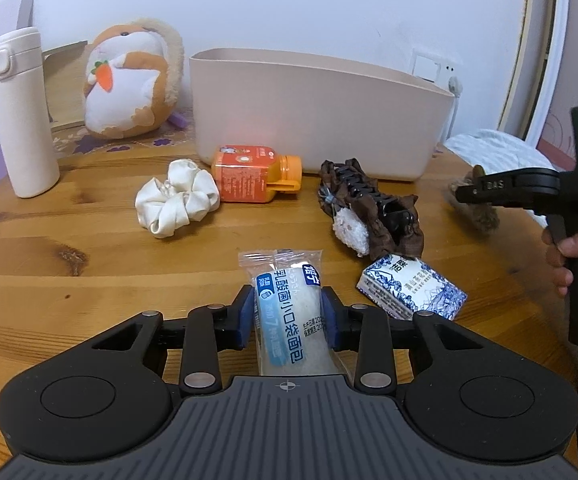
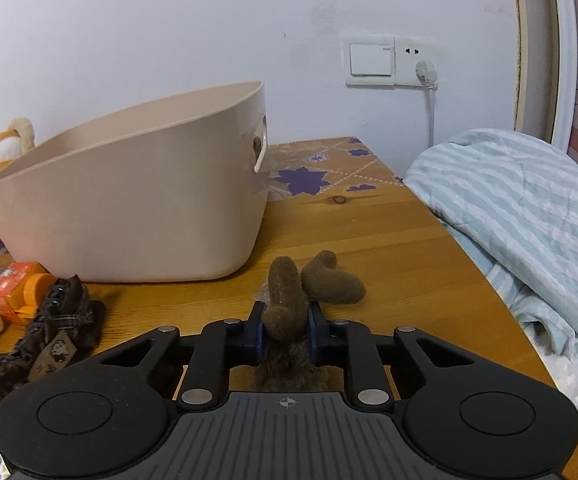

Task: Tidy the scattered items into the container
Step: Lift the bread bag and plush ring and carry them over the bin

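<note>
Grippers clamp separate finds on the wooden table: left gripper on a clear-wrapped bread roll printed "乳酸菌小口袋面包", right gripper on a brown plush toy, whose limbs only the right view shows, near the beige plastic tub.

A plain white wall is closing off the scene behind a wooden desk with visible grain and knots. A cloth patterned with purple flowers is covering the desk's rear strip, against the wall. A white wall switch and a socket are sitting side by side; a white plug and cable are hanging from the socket. A pale blue striped quilt is lying bunched along the desk's right edge. A white curved frame is rising at far right. Soft, even light is falling throughout.
</note>
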A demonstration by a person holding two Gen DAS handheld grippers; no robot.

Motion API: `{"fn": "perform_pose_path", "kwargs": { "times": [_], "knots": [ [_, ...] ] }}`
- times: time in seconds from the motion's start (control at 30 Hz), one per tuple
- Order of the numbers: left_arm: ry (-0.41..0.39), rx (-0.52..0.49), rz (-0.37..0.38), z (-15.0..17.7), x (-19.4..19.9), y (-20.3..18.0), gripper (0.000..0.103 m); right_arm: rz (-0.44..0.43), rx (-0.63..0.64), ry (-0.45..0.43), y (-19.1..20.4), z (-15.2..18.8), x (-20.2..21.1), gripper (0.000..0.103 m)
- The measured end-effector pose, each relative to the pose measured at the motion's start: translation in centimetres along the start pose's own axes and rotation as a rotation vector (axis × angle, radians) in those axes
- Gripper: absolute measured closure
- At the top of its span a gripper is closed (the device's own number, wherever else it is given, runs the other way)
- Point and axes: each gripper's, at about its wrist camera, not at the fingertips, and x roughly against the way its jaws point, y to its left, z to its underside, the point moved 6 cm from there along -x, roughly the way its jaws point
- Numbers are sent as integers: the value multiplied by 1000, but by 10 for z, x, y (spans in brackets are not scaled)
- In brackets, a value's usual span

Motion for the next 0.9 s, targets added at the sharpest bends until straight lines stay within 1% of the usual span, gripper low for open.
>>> {"fn": "perform_pose_path", "kwargs": {
  "times": [0.17,0.5,0.67,0.9],
  "knots": [
    [-34,0,-1,-9,10,-1,68,-23,15,-39,3,-7,20,85],
    [-128,24,-21,-41,27,10,68,-69,60,-145,17,-37,61,85],
    [-182,29,-17,-63,28,10,68,-82,80,-189,24,-53,74,85],
    [-271,-11,-27,-103,35,2,68,-98,108,-248,35,-75,85,85]
  ]
}}
